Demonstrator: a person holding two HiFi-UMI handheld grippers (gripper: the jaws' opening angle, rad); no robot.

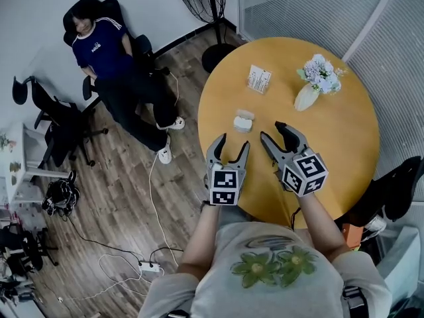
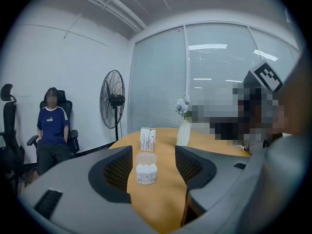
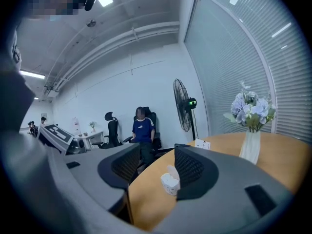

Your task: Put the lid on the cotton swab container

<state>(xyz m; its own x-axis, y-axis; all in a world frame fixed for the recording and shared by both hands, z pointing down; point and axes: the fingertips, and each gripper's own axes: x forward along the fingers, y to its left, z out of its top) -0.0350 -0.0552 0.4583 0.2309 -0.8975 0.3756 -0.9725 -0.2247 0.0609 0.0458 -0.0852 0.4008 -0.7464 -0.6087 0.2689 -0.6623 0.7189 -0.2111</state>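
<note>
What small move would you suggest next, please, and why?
Probably ease the left gripper forward toward the cotton swab container: its lid stands open, and the container sits untouched ahead of the open fingers, centred between them.

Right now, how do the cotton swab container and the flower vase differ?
The cotton swab container is low and squat; the flower vase is tall and slim. The container lies close ahead of the left gripper; the vase stands farther back, to the right. The container's lid is up; the vase holds pale flowers. Both are white, on the table, untouched.
</note>
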